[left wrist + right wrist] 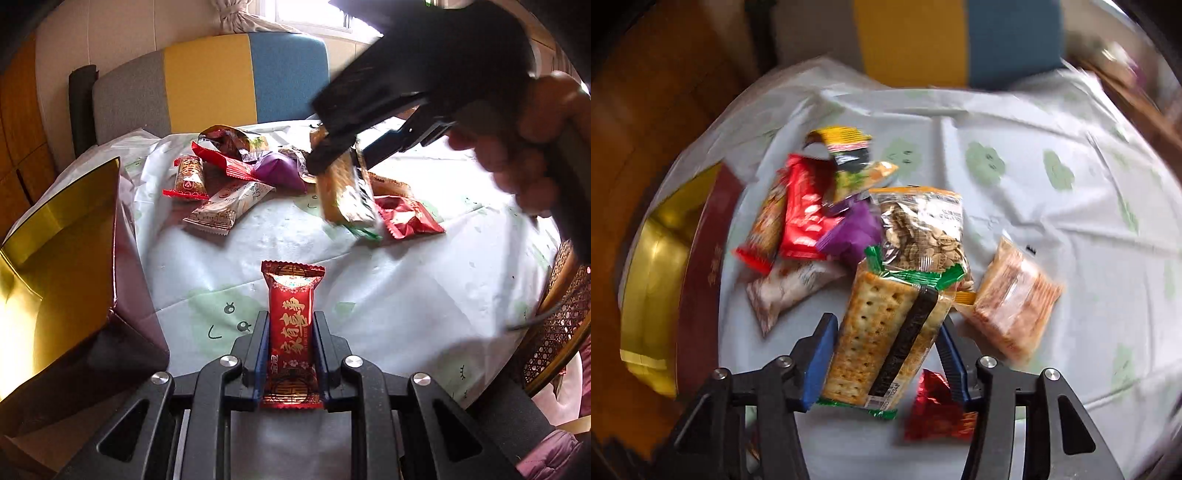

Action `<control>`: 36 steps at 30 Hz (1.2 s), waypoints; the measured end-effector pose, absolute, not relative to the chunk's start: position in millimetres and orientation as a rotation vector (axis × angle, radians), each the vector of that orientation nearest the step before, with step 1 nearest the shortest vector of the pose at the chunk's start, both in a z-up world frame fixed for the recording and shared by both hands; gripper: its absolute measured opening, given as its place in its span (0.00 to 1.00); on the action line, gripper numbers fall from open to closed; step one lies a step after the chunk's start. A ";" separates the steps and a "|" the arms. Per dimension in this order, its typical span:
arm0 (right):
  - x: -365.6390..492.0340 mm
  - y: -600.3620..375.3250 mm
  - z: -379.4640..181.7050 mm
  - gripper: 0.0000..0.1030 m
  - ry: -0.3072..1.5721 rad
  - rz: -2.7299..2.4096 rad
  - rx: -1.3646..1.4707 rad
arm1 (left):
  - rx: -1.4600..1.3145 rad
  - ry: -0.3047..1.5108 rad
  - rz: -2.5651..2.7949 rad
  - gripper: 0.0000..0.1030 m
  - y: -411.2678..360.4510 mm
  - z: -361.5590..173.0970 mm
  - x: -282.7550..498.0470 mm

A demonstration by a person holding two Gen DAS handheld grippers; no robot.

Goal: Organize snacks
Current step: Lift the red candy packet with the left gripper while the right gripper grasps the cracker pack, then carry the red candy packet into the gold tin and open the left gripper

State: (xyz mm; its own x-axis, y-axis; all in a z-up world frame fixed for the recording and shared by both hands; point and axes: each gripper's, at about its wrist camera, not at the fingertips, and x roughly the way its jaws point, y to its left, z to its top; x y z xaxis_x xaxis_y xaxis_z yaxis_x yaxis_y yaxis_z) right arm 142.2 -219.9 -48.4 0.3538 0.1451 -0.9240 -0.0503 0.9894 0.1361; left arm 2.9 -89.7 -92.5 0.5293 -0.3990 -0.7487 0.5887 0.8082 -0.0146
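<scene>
My left gripper (290, 325) is shut on a red snack packet (291, 317) with gold characters, which it holds upright over the tablecloth. A person's hand (535, 140) carries my right gripper (338, 162), which is seen from its own camera as the right gripper (886, 321). It is shut on a cracker packet (882, 325) with green ends, and this cracker packet (347, 192) hangs tilted above the cloth. A pile of loose snacks (236, 166) lies behind it. An open dark red box (55, 277) with a gold lining stands at the left.
Under the right gripper lie a seed packet (923, 229), a brown biscuit packet (1015, 302), a red foil packet (934, 410) and a purple packet (853, 229). A grey, yellow and blue chair back (210, 81) stands behind the table. A rattan chair (561, 314) is at the right edge.
</scene>
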 end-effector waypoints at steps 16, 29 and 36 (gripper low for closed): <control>111.7 -207.0 -89.0 0.55 1.211 0.284 -0.102 | 0.211 0.745 -0.643 0.21 -85.1 -56.4 -3.7; 55.2 -204.8 -73.7 0.53 1.144 0.267 -0.200 | -0.191 0.835 -0.439 0.21 0.8 1.4 95.4; 59.6 -206.3 -76.5 0.54 1.150 0.266 -0.196 | -0.206 0.946 -0.267 0.27 12.8 -14.4 202.5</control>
State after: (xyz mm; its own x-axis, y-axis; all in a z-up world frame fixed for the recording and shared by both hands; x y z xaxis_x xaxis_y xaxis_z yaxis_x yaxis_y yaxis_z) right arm 59.6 -206.3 -76.5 0.3822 0.1074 -0.9178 -0.3068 0.9516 -0.0164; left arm 202.5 12.8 -14.4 0.5563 -0.3140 -0.7693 0.1352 0.9477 -0.2891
